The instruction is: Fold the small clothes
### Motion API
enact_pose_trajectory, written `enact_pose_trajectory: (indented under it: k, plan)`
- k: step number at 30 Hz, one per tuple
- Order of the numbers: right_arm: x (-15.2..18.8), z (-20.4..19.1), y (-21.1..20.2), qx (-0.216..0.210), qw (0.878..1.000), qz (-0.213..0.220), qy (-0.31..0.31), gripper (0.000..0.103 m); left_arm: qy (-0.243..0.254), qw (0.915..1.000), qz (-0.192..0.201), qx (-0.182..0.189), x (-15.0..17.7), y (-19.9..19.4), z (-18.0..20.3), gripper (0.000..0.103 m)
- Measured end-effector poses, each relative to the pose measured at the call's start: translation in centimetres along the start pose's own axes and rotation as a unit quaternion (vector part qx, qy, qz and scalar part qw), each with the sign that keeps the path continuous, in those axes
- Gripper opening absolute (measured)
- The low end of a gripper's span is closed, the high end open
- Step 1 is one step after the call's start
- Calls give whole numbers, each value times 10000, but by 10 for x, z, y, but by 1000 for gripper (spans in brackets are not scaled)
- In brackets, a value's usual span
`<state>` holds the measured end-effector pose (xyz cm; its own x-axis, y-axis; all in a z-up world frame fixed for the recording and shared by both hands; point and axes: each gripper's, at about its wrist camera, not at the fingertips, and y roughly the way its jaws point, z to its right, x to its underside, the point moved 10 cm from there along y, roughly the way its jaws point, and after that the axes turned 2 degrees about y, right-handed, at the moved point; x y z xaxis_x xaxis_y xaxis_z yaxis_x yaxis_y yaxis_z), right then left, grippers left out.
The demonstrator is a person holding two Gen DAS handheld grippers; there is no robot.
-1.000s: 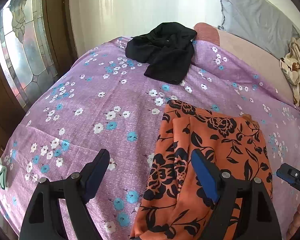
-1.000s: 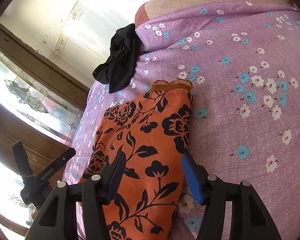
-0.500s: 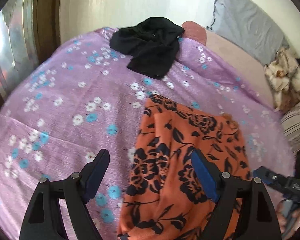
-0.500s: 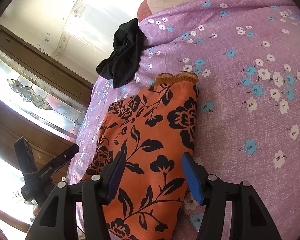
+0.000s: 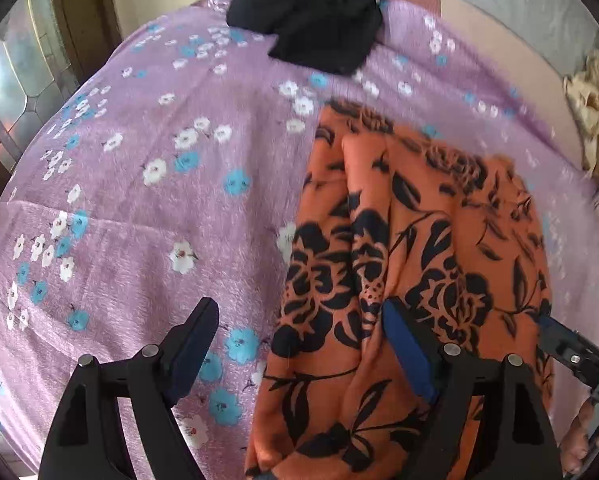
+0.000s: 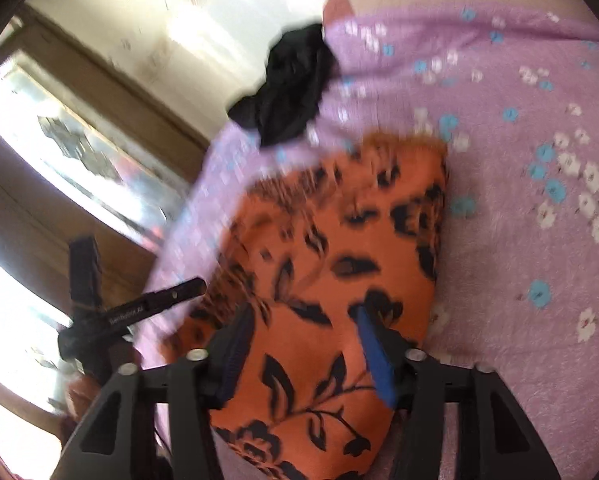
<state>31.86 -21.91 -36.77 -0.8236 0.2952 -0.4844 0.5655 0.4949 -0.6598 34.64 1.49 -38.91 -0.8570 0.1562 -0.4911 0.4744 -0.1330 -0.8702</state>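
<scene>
Left wrist view: my left gripper [image 5: 295, 344] hangs with its fingers spread wide over the near left edge of the orange garment [image 5: 411, 264], gripping nothing. The garment lies folded on the purple bedspread [image 5: 139, 200]; a black garment [image 5: 319, 12] sits at the far edge.

Right wrist view, blurred: my right gripper [image 6: 303, 344] has just been narrowing its fingers, the orange cloth between them; I cannot tell whether they pinch it.
</scene>
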Motion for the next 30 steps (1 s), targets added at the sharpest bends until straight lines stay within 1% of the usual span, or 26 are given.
enact_pose_trajectory:
  k: [1,2,4,6,7,8,9,10,11,13,15,17,20,21,23,25,27,30]
  plan:
    - [0,1,3,85,10000,5,-48,41,29,10000,64,-35,-2,-4,1,84]
    - [-2,0,1,73,10000,36,-53,40,76,9999,117,-47,-3,-6,1,84]
    - [-5,-1,-5,-90,9999,19,98,40,125,9996,235,-76,-7,-13,1,84]
    - [-10,5,-13,-302,9989,74,362,40,41,9994,355,20,-12,-19,-2,84]
    - [-13,9,-17,-347,9982,133,464,41,-47,9991,400,160,-15,-23,-3,84]
    - [-17,13,-23,-349,9976,222,548,44,-153,9984,414,341,-16,-25,-5,84]
    - [-20,17,-26,-317,9975,267,580,56,-253,9976,400,509,-15,-27,-6,84]
    - [-23,21,-29,-280,9973,294,611,63,-359,9964,336,686,-14,-26,-8,84]
    - [-24,24,-31,-272,9971,286,658,67,-439,9951,230,858,-14,-23,-8,84]
    - [-24,30,-31,-444,9954,187,829,67,-518,9910,-68,1236,-7,-16,-2,84]
    - [-21,38,-26,-630,9924,-12,1061,67,-541,9850,-359,1596,1,-11,6,84]
    - [-14,43,-16,-813,9877,-304,1302,67,-538,9774,-573,1961,7,-8,15,84]
    - [-7,49,-4,-948,9813,-552,1579,68,-726,9685,-713,2272,10,-5,17,84]
    - [-5,48,1,-1022,9794,-619,1625,68,-831,9644,-762,2394,10,-3,17,84]
    - [3,44,12,-1173,9752,-796,1698,68,-1093,9519,-951,2698,12,3,17,84]
    - [4,41,17,-1242,9747,-744,1702,70,-1222,9430,-1037,2915,11,5,19,84]
    - [2,38,18,-1325,9742,-662,1704,74,-1203,9396,-1068,3020,10,4,21,84]
    - [-1,38,20,-1439,9718,-549,1785,74,-1356,9247,-1130,3372,8,3,29,85]
